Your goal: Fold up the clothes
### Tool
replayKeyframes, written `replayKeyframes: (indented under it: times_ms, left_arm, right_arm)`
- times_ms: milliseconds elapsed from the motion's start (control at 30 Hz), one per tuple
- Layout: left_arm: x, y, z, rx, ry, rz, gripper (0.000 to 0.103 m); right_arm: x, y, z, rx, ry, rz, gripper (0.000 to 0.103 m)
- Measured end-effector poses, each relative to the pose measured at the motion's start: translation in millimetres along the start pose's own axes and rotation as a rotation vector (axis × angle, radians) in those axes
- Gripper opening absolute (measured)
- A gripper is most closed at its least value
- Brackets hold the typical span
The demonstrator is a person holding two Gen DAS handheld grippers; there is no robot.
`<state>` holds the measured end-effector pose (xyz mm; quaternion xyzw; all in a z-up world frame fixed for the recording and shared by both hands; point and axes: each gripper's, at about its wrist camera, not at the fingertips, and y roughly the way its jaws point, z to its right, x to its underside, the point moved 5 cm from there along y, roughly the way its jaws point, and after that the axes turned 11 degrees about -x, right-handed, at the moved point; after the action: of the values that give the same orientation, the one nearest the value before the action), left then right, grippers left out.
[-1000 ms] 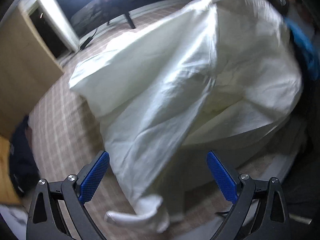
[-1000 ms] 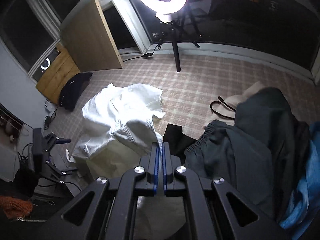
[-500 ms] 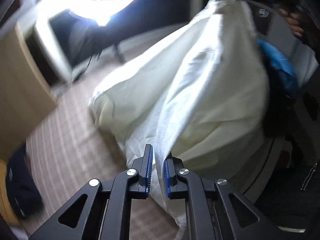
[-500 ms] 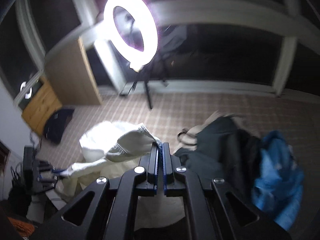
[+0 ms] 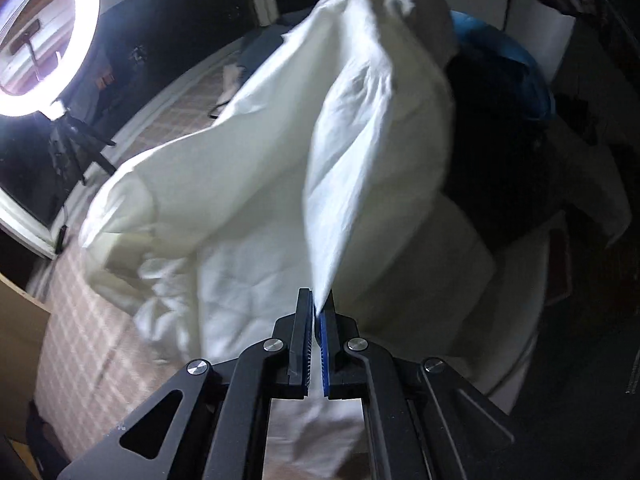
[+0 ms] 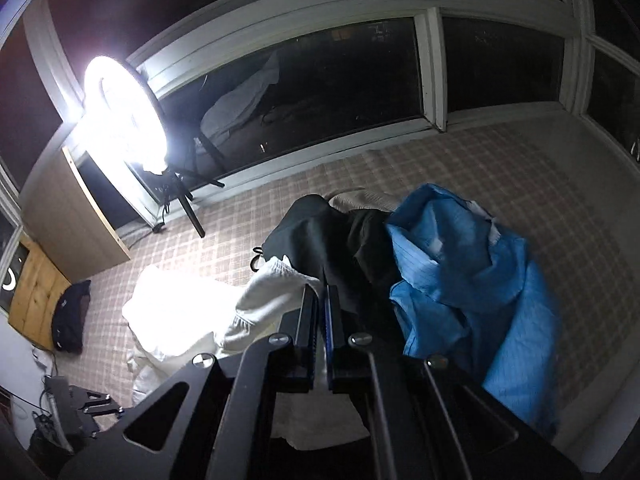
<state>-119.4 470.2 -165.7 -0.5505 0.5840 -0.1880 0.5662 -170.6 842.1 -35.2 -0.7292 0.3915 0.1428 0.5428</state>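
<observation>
While both grippers' fingers pinch the white garment [image 5: 360, 152], the right one [image 6: 321, 300] holds it higher.

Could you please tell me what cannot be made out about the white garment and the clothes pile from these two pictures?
- Left wrist view: the white garment is motion-blurred, so its type is unclear; its top corner is cut off by the upper edge.
- Left wrist view: the garment hides most of the clothes pile.
- Right wrist view: the right claw hides the grasped edge.
- Right wrist view: the dark clothes are too dim to tell apart, and the blue garment partly covers them.
</observation>
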Motion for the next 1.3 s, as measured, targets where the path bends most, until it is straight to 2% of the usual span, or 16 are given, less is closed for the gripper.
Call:
replayKeyframes:
  times_ms: [100,233,300,367,467,600,733,767,833,867,1000,1067,1133,1233,1267,1300]
  left_arm:
    - [-1,1,-10,-0.001,-0.013,-0.002,0.003]
    - [2,5,9,-0.014,0.039,0.015,0.011]
    - [4,7,21,-0.024,0.068,0.025,0.033]
    - [6,9,32,-0.034,0.097,0.034,0.039]
    - [8,11,46,-0.046,0.13,0.05,0.039]
    - [-1,8,55,-0.031,0.119,0.095,0.044]
    - [-19,19,57,-0.062,0.108,0.11,0.047]
    - [-23,23,54,-0.058,0.091,0.106,0.046]
    - [-28,28,43,-0.015,0.024,0.084,0.026]
    - [-29,29,34,0.026,-0.021,0.074,0.004]
    - [-33,4,-9,0.056,-0.143,0.116,0.002]
    - [-35,-20,-39,0.074,-0.198,0.149,0.002]
    - [-29,-58,-73,0.044,-0.249,0.2,0.002]
    - [-21,-117,-118,-0.005,-0.258,0.278,0.002]
    - [-11,-139,-127,-0.001,-0.251,0.298,0.002]
    - [-15,-144,-141,0.012,-0.245,0.314,0.002]
  right_arm:
    - [-2,-7,-7,0.006,-0.013,0.01,0.003]
    - [-7,-10,-12,0.033,-0.042,0.018,0.003]
    - [-8,-13,-12,0.035,-0.032,0.029,0.003]
    - [-7,-13,-13,0.032,-0.031,0.029,0.003]
    - [-3,-13,-12,0.043,-0.032,0.017,0.003]
    - [0,-12,-9,0.047,-0.024,0.007,0.003]
    - [2,-12,-10,0.05,-0.024,-0.001,0.003]
    - [3,-12,-10,0.05,-0.024,-0.002,0.003]
    - [3,-12,-10,0.051,-0.026,-0.005,0.003]
    - [3,-12,-11,0.05,-0.028,-0.005,0.003]
    - [-3,-22,-22,0.036,-0.047,0.021,0.003]
    - [-13,-33,-37,0.024,-0.073,0.057,0.003]
    - [-25,-46,-58,-0.005,-0.101,0.097,0.003]
    - [-47,-76,-103,-0.058,-0.17,0.181,0.003]
    - [-56,-88,-122,-0.074,-0.201,0.214,0.003]
    - [-64,-100,-142,-0.09,-0.231,0.248,0.003]
